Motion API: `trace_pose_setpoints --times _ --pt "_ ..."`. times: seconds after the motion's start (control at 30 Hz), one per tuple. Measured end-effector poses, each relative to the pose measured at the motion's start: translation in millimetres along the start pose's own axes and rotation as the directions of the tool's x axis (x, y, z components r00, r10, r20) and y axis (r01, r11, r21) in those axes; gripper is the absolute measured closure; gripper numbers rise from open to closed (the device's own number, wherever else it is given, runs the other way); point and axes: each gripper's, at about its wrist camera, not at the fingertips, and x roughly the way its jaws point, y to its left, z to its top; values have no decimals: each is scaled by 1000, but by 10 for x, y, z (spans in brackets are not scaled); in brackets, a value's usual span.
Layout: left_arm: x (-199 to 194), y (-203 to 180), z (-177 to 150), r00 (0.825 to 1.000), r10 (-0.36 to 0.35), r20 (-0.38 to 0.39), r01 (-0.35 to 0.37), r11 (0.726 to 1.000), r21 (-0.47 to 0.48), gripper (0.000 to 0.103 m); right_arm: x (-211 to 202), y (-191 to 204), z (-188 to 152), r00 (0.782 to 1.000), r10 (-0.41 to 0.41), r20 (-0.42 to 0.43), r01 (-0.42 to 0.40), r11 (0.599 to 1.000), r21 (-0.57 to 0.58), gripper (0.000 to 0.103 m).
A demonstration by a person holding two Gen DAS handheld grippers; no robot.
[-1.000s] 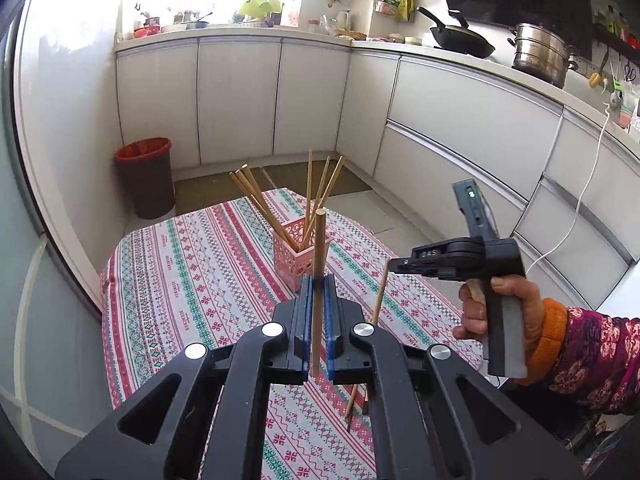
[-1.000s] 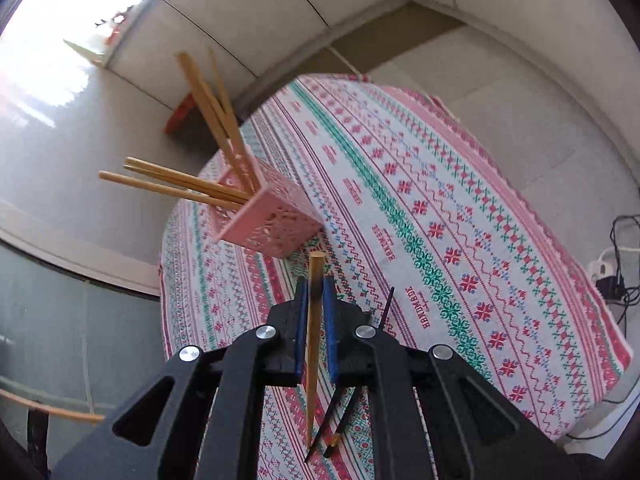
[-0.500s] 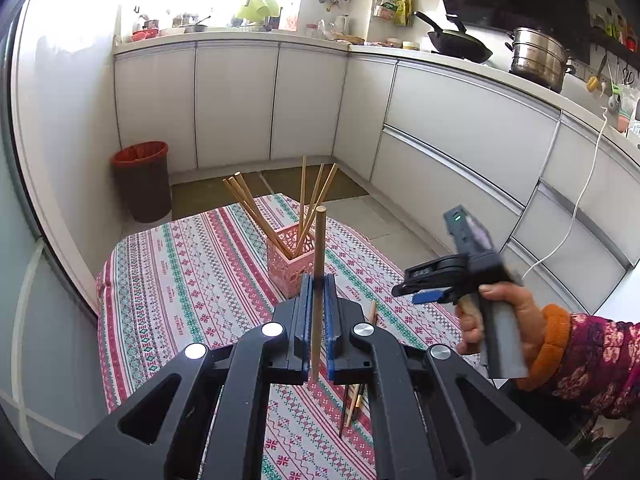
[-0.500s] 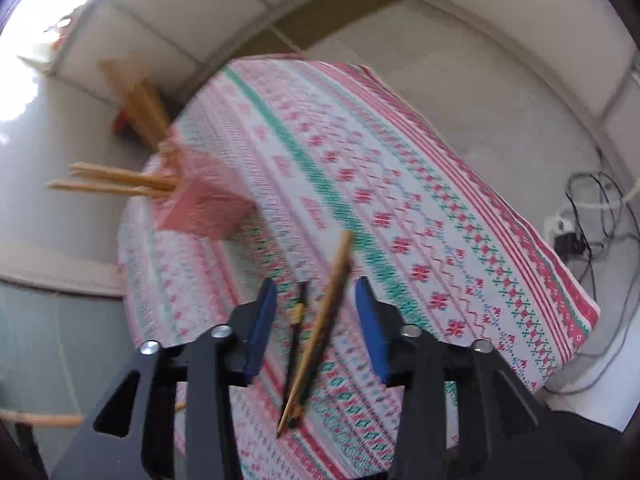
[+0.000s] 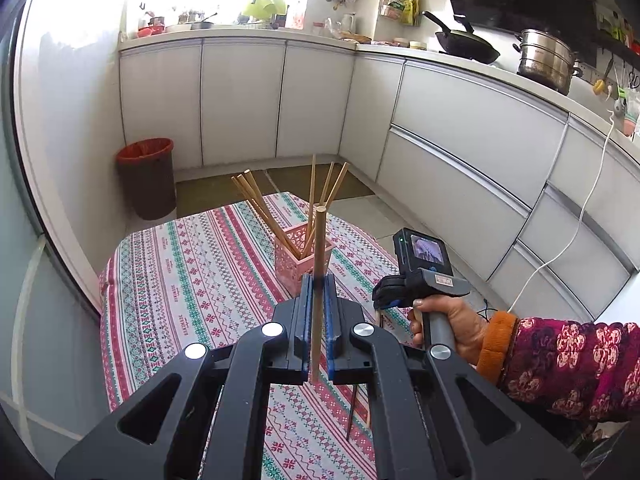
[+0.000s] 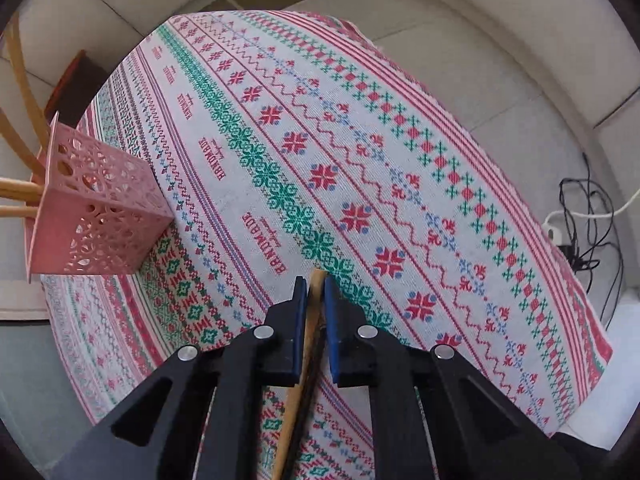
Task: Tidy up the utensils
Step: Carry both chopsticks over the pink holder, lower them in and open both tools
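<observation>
Chopstick [image 5: 319, 280] standing upright, pinched in the left tool [image 5: 319, 312] near the pink basket [image 5: 303, 258]. Right tool [image 6: 316, 320] is closing around a light chopstick [image 6: 309, 328] (a dark one beside it) on the table [image 6: 360, 160]; it may be grabbing both.

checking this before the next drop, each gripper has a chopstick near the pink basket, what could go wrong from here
1. The left gripper holds its chopstick low, with a long end above; it may catch the splayed chopsticks in the pink basket.
2. The basket looks light and stands unheld on the tablecloth; a sideways push might tip it.
3. The right gripper is closed on a light chopstick with a dark one alongside, so both may lift, or one may slip.
</observation>
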Motion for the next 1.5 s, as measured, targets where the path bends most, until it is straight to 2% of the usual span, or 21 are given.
trace_pose_setpoints --times 0.17,0.37,0.47,0.67,0.8,0.9,1.07,1.17,1.27,1.37,1.5 --pt "-42 1 33 1000 5 22 -5 1000 -14 98 -445 -11 -86 988 120 101 -119 993 -13 95" --pt "-153 -80 91 998 13 58 -12 1000 -21 98 -1431 -83 -366 945 264 193 -248 963 -101 96" --pt "-202 -138 143 997 14 75 -12 1000 -25 98 -1860 -101 -477 921 302 245 -274 951 -142 96" --pt "-244 -309 388 994 11 108 -10 1000 -6 98 -2697 -126 -480 862 374 343 -310 923 -229 96" --pt "-209 -332 677 988 31 149 -29 999 -13 98 -3228 -71 -407 806 417 420 -318 903 -288 96" --pt "-89 -260 912 985 55 164 -46 997 -60 98 -3475 -6 -273 763 449 465 -327 889 -321 96" --pt "225 -77 1210 977 94 192 -65 986 -152 98 -3609 111 -32 718 480 504 -337 873 -352 96" --pt "487 9 1325 976 117 182 -82 979 -187 98 -3570 186 103 706 491 511 -336 867 -368 96" --pt "750 81 1349 977 137 166 -103 975 -198 98 -3438 281 203 707 489 511 -321 865 -385 96" --pt "1048 122 1291 981 141 136 -113 974 -196 99 -3247 370 311 715 487 502 -307 864 -400 96" --pt "1316 110 1141 988 134 81 -120 980 -160 98 -2968 482 426 740 475 476 -294 865 -406 96"
